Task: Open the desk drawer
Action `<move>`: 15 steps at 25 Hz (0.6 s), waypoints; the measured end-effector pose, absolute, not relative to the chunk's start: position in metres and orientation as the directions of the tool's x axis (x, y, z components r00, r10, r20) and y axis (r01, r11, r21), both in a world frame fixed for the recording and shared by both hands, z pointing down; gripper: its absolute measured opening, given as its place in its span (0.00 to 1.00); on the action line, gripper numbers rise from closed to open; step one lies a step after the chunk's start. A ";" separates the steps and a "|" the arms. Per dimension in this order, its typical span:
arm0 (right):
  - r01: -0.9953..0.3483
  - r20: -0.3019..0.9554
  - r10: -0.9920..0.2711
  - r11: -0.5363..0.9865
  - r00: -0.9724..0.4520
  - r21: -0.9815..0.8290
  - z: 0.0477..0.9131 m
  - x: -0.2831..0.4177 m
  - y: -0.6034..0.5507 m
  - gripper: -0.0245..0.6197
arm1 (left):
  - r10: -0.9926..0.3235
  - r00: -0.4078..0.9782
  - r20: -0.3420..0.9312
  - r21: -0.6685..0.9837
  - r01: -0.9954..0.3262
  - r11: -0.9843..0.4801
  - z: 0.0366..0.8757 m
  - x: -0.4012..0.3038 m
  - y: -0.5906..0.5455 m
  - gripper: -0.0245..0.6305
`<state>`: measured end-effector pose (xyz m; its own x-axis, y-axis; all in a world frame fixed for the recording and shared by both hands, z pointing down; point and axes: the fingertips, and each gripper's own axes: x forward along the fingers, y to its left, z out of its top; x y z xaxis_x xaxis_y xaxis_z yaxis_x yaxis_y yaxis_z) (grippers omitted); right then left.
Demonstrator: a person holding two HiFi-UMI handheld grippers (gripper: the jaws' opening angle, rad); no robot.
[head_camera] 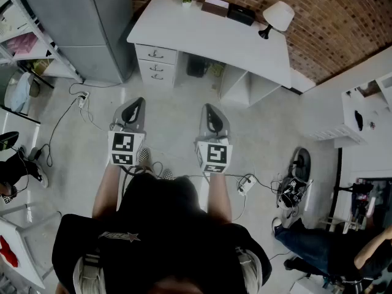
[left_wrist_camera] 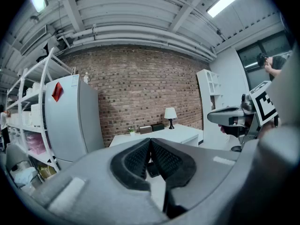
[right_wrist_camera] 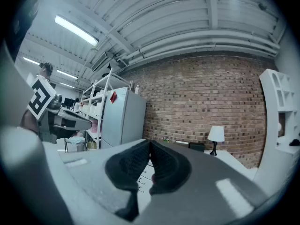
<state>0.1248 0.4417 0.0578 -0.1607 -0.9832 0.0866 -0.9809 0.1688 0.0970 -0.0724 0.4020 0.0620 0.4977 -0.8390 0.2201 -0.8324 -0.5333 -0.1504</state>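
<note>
The white desk [head_camera: 208, 35] stands against the brick wall, some way ahead of me across bare floor. Its stack of drawers [head_camera: 156, 63] sits under the left end, all pushed in, each with a small dark handle. My left gripper [head_camera: 136, 104] and right gripper [head_camera: 211, 110] are held side by side in mid-air, pointing toward the desk and well short of it. Both have their jaws together with nothing between them. The left gripper view shows its shut tips [left_wrist_camera: 150, 140] below the desk top [left_wrist_camera: 161, 134]. Below the shut tips [right_wrist_camera: 149, 143] in the right gripper view, the drawers [right_wrist_camera: 142, 179] show.
A grey fridge [head_camera: 101, 29] stands left of the desk, with white shelving [head_camera: 24, 35] further left. A lamp [head_camera: 277, 16] and a black box [head_camera: 240, 14] sit on the desk. Cables [head_camera: 82, 100] and a power strip [head_camera: 245, 185] lie on the floor. Another person [head_camera: 331, 244] is at lower right.
</note>
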 end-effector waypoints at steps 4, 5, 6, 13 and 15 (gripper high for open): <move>-0.980 0.094 -0.983 0.167 -0.157 0.112 0.062 0.127 0.440 0.04 | -0.842 0.494 0.216 -0.146 -0.837 -0.528 0.062 -0.069 0.400 0.05; -0.979 0.097 -0.982 0.170 -0.160 0.112 0.064 0.128 0.438 0.04 | -0.843 0.492 0.218 -0.144 -0.838 -0.526 0.063 -0.068 0.398 0.05; -0.979 0.100 -0.982 0.172 -0.162 0.110 0.065 0.129 0.437 0.04 | -0.844 0.491 0.217 -0.143 -0.839 -0.525 0.063 -0.067 0.397 0.05; -0.979 0.107 -0.979 0.181 -0.171 0.093 0.071 0.131 0.412 0.04 | -0.846 0.482 0.227 -0.141 -0.843 -0.519 0.069 -0.063 0.374 0.05; -0.979 0.110 -0.979 0.182 -0.172 0.088 0.075 0.131 0.400 0.04 | -0.845 0.480 0.234 -0.140 -0.844 -0.518 0.073 -0.064 0.362 0.05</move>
